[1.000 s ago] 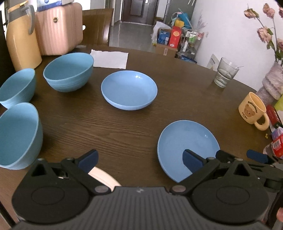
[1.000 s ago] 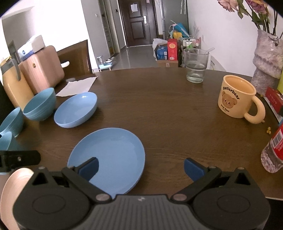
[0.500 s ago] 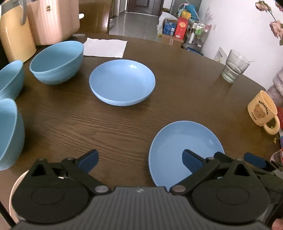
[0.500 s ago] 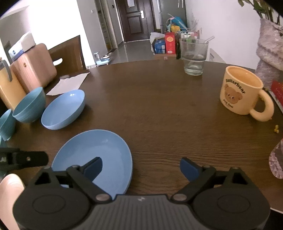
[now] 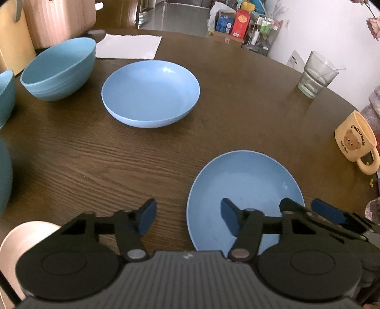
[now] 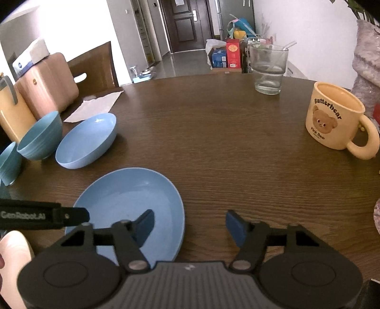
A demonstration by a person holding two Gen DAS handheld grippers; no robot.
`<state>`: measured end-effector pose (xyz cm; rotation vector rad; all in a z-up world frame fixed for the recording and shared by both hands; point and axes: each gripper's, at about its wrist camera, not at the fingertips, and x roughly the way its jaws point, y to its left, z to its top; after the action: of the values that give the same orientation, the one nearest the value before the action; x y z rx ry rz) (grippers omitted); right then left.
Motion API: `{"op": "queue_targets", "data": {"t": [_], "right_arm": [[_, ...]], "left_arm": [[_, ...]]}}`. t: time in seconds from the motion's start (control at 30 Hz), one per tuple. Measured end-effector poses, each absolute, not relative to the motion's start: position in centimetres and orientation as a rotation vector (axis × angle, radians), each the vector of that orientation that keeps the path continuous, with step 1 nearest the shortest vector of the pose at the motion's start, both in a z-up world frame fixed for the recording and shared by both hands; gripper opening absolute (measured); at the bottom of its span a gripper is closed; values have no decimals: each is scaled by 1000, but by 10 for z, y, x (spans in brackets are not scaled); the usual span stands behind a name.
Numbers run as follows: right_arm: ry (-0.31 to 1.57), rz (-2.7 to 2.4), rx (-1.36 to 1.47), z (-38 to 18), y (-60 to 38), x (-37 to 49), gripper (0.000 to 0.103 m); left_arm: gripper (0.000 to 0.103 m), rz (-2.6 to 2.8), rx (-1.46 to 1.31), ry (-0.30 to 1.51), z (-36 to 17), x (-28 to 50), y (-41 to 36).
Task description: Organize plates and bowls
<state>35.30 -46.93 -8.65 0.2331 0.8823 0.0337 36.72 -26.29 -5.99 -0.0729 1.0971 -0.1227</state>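
A flat blue plate (image 5: 244, 190) (image 6: 128, 202) lies near the front of the dark wooden table (image 5: 213, 107). My left gripper (image 5: 188, 218) straddles its left rim, jaws closing, pads clear of the rim. My right gripper (image 6: 190, 227) (image 5: 308, 210) straddles the plate's right rim, jaws closing too, pads not touching. One left finger (image 6: 42, 215) shows at the left of the right wrist view. Farther back sits a shallow blue bowl (image 5: 150, 92) (image 6: 87, 141). Left of it stands a teal bowl (image 5: 58, 71) (image 6: 39, 136), with two more teal bowls (image 5: 6, 95) (image 5: 3, 176) at the left edge.
A pale pink plate (image 5: 23, 237) lies at the near left corner. A white napkin (image 5: 129, 46), a pink case (image 5: 61, 19) and a yellow jug (image 5: 11, 35) stand at the back left. A glass (image 6: 268, 69) and a bear mug (image 6: 332, 118) stand at the right.
Both grippers have sunk closer to the flat blue plate, and their jaws have narrowed from wide open to about half. The plate has not moved.
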Motion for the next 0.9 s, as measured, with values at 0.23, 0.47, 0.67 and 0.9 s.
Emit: {"op": "queue_targets", "data": {"t": [0.23,0.47,0.67,0.9], "right_arm": [[888,57,246,-87,-468,353,37],[883,60,265,-89,-470,352,31],[888,69,283,-92,-471,354,22],[890,86,298,-95,-471,354,16]], "left_arm": [[38,-120,-68,1112,-66,370,-266],[25,-128,-63,1118,-70,371,-268],[15,-134,-64,1123,-73,373,-269],[12,-133,-44,1113,-75,371,-271]]}}
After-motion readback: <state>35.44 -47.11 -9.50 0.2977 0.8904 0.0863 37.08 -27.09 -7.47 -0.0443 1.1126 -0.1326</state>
